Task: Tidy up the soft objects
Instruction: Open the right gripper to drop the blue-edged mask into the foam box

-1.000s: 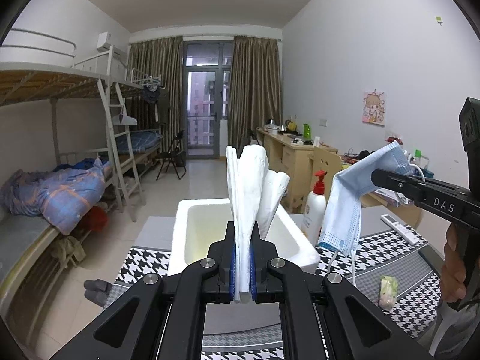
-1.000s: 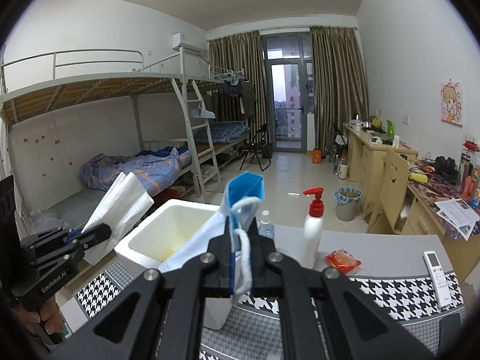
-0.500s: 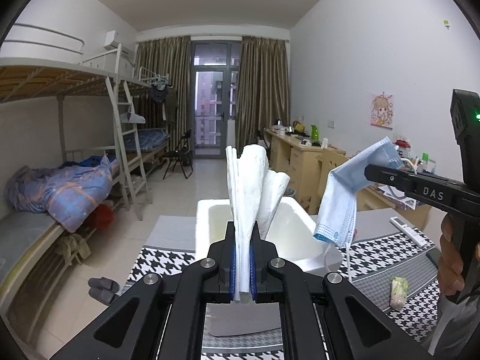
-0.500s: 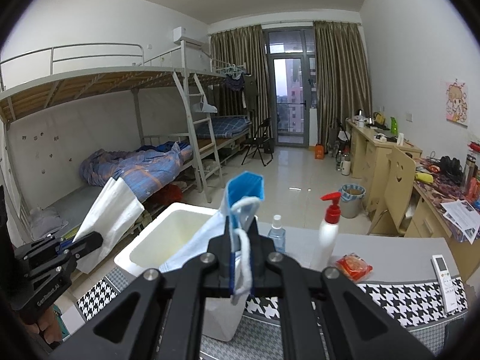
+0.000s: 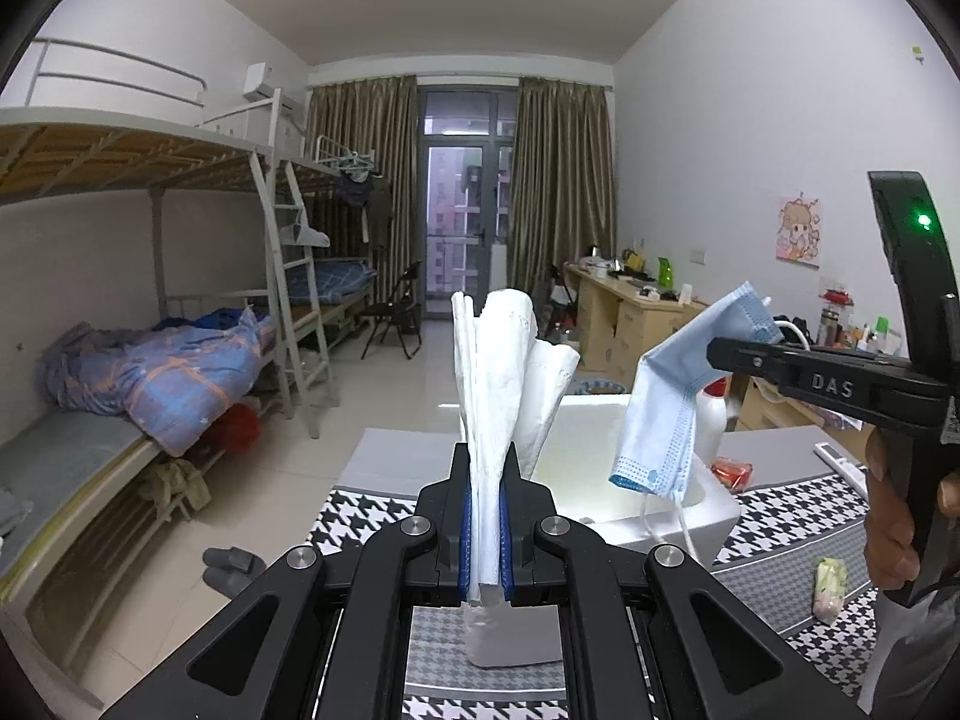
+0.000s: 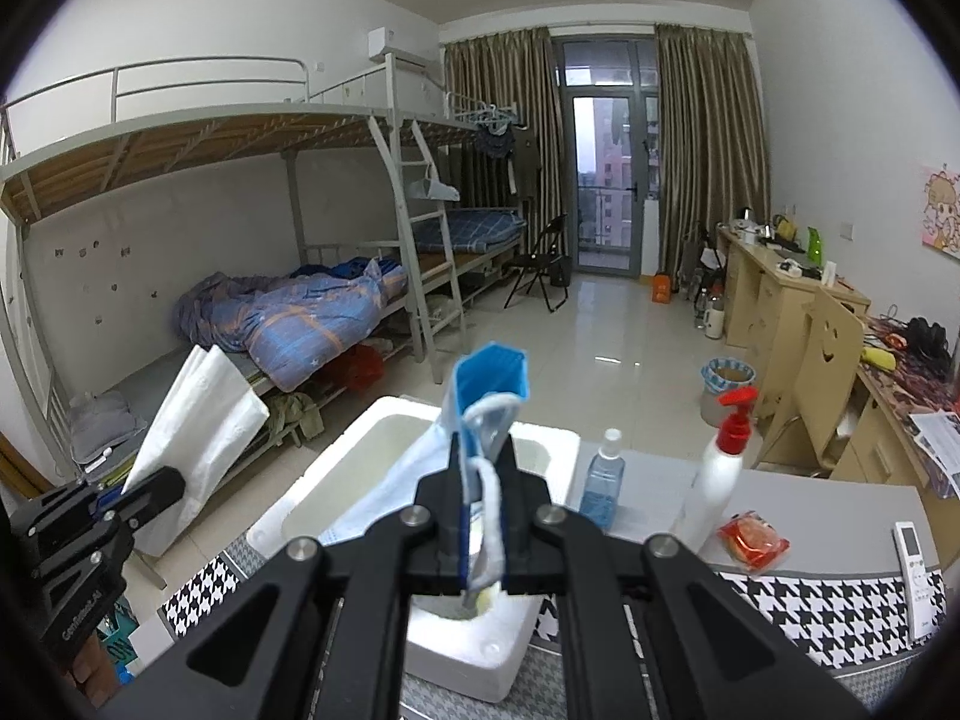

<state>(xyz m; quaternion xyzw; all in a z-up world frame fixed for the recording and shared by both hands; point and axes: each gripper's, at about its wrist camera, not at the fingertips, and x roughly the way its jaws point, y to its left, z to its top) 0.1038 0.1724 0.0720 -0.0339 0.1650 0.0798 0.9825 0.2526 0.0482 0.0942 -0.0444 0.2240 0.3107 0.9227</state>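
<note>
Tissue (image 5: 498,396): white, folded; pinched upright in left gripper (image 5: 485,534), lower end hidden behind the fingers.
Mask (image 5: 672,414): blue, pinched at one corner by right gripper (image 6: 480,516); hangs over foam box (image 5: 714,510), ear loops dangling.
Foam box: white, on checked tablecloth (image 5: 798,528); interior mostly blocked.
Small packet (image 5: 828,588): on cloth, contents unreadable.
</note>
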